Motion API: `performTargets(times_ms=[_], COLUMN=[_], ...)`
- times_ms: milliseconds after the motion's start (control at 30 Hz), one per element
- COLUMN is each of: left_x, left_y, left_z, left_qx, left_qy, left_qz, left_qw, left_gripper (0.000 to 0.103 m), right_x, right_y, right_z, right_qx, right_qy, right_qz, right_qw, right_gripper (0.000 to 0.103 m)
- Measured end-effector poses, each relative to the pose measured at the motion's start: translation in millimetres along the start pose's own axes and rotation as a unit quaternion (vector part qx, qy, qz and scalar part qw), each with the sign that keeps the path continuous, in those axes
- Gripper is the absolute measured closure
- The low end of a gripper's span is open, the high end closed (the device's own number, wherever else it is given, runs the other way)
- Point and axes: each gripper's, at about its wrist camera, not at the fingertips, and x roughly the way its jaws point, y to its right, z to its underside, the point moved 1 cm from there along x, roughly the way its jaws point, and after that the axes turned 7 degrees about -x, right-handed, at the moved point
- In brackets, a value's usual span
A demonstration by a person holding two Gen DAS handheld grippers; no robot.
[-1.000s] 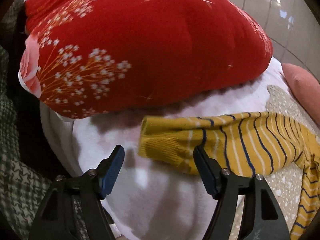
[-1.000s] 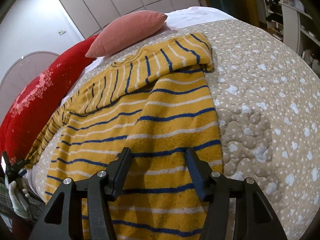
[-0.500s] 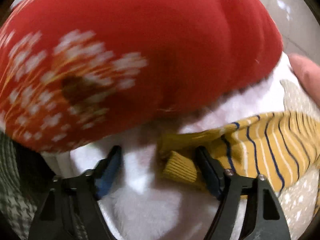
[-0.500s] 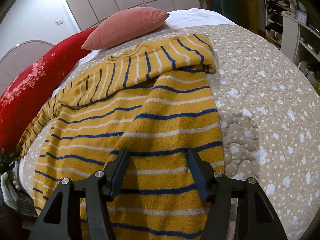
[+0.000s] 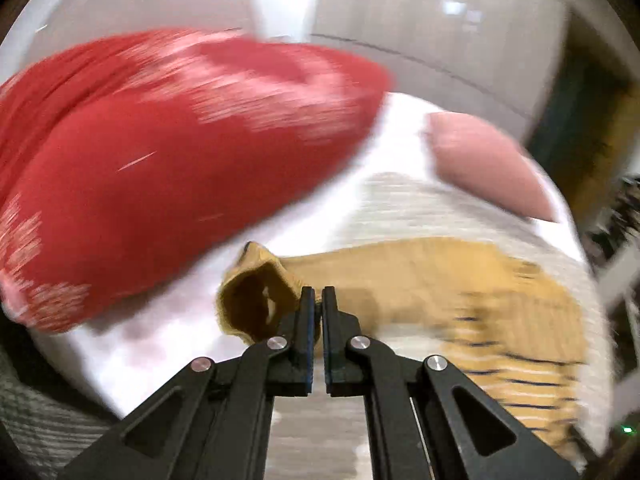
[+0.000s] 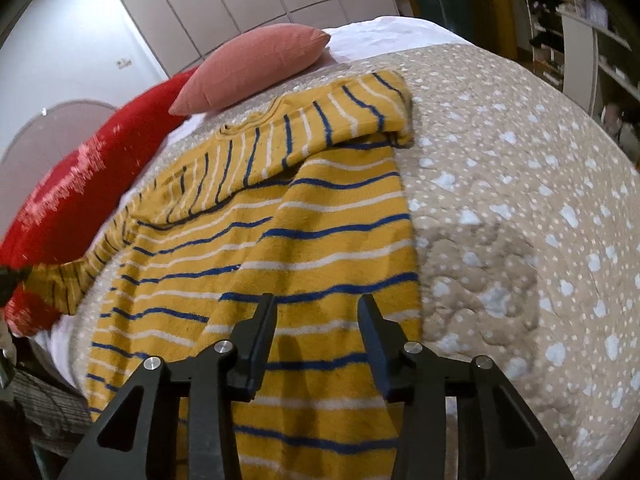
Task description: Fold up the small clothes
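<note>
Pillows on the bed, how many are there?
2. The pink pillow lies at the far end of the bed, just beyond the striped sweater. The big red pillow lies along the bed's left side. More could be hidden outside the view.

The striped sweater [image 6: 256, 264] lies on the quilted bedspread [image 6: 520, 208]. At its eleven o'clock rests a small cushion [image 6: 256, 68] on the sheet; at nine o'clock, the big flowered pillow [image 6: 76, 184].

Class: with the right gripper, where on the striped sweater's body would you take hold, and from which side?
Probably the sweater hem nearest the right gripper, coming from above with closing jaws astride it: the body lies flat on the quilt, so only an edge offers a pinchable lip.
</note>
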Motion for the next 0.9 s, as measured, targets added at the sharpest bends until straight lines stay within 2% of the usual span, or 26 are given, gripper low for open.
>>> performTargets(times_ms=[133,233,300,400,500,567,633,700,800,833,900], left_x=[1.6,14.6,22.6,38.4,46.5,49.3,51.0,48.4,32.8,28.5,24.0], left_y=[123.7,223.3,275.7,323.2,321.6,305.3,276.9,238.4,193.0,178.8,158.8], left_z=[6.1,27.3,42.4,61.5,70.3,72.5,68.8,61.2,55.7,56.6,60.8], left_qx=[0.064,0.113,0.139,0.144,0.137,0.137,0.132,0.120,0.117,0.117,0.118], left_qy=[-0.025,-0.056,-0.078,-0.107,-0.112,-0.104,-0.103,-0.101,-0.070,-0.058,-0.046], left_qz=[0.080,0.136,0.164,0.188,0.180,0.163,0.153,0.153,0.130,0.119,0.098], left_qw=[0.9944,0.9827,0.9736,0.9658,0.9675,0.9715,0.9740,0.9757,0.9821,0.9843,0.9871], left_gripper=[0.100,0.100,0.100,0.100,0.098,0.098,0.092,0.074,0.054,0.053,0.053], right_x=[-19.7,-33.9,-40.5,-45.8,-51.2,-50.1,-46.8,-42.2,-39.6,-40.0,-38.0], right_y=[16.1,33.7,48.6,64.0,63.5,61.3,61.5,58.1,39.2,30.8,6.6], right_z=[4.0,5.5,6.1,7.2,9.2,11.2,13.3,13.6,1.3,-3.3,-24.1], right_qx=[0.008,0.021,0.036,0.043,0.023,0.012,0.012,0.018,0.003,-0.010,-0.054], right_qy=[0.023,0.040,0.049,0.054,0.058,0.054,0.047,0.040,0.041,0.042,0.048], right_qz=[-0.007,-0.006,-0.005,-0.001,0.009,0.016,0.015,0.012,-0.008,-0.008,-0.006], right_qw=[1.000,0.999,0.998,0.998,0.998,0.998,0.999,0.999,0.999,0.999,0.997], right_gripper=[0.057,0.057,0.057,0.057,0.057,0.057,0.057,0.057,0.056,0.055,0.044])
